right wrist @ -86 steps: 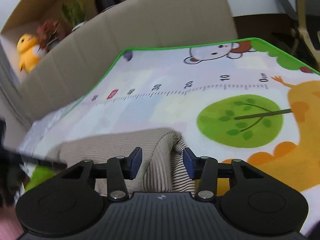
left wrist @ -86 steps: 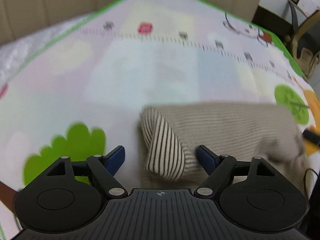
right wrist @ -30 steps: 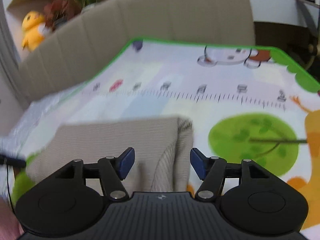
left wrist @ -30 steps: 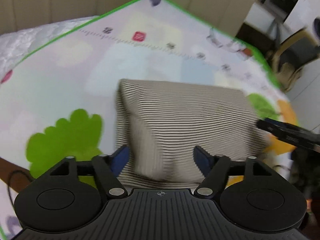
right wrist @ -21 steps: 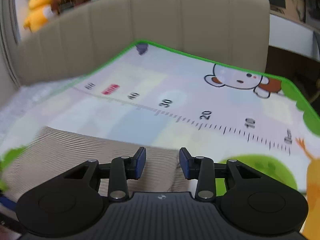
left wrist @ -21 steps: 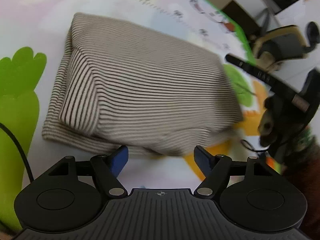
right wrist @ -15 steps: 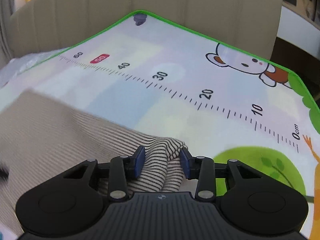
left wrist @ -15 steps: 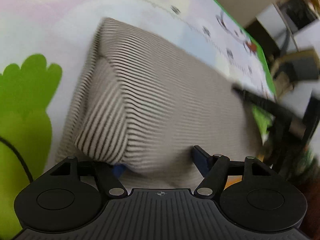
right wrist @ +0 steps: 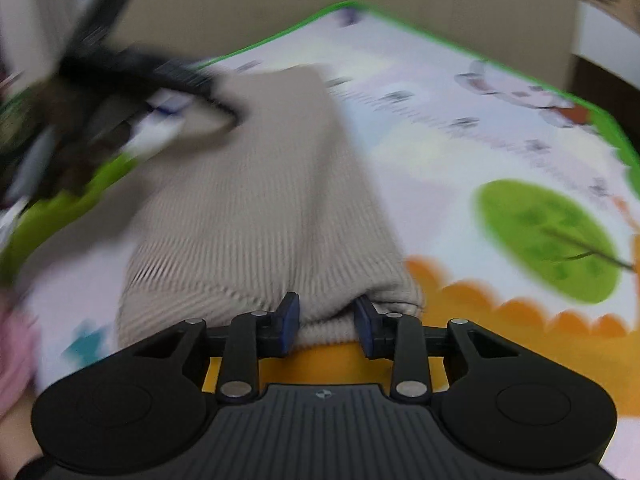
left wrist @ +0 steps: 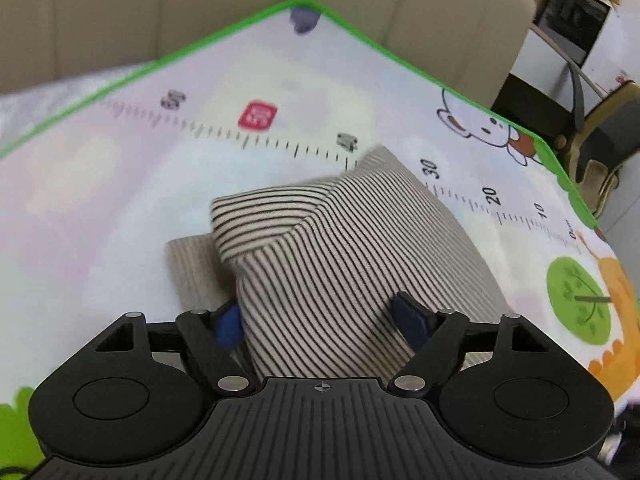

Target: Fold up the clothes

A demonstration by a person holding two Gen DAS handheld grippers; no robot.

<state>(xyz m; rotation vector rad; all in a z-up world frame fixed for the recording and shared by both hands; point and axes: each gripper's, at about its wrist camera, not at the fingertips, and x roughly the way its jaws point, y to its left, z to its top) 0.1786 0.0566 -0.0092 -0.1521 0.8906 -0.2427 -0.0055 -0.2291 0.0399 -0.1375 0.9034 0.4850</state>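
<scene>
Garment: beige knit top w/ thin dark stripes (left wrist: 344,264), bunched into a thick multi-layer bundle, lying mid-mat on the pastel cartoon play mat w/ green edge (left wrist: 120,184); far corner touches the printed ruler near the 30–40 marks.
Left gripper (left wrist: 320,320): black two-finger tool w/ blue pads, jaws spread wide, a raised hump of striped fabric between them; looks unclamped, pads flank the cloth at 9 and 3 o'clock w/o pinching it.
Right gripper (right wrist: 326,322): jaws narrowed onto the near hem of the bundle at 6 o'clock; reads as clenched on cloth, though blur softens the contact.
Fold state: layers stacked but lumpy; one flap juts out at 10 o'clock in left view. Fits either a mid-fold or a final tidy, can't settle which.
Risk 1: right grip likely holds only the top layers, so lower layers may slide and the stack shear.
Risk 2: left jaws shutting on the hump could lock in a crease.
Risk 3: fast motion (heavy blur, right view) may flip the loose flap open.
Risk 4: the two tools are near each other at 10 o'clock in right view; a clash is possible.
</scene>
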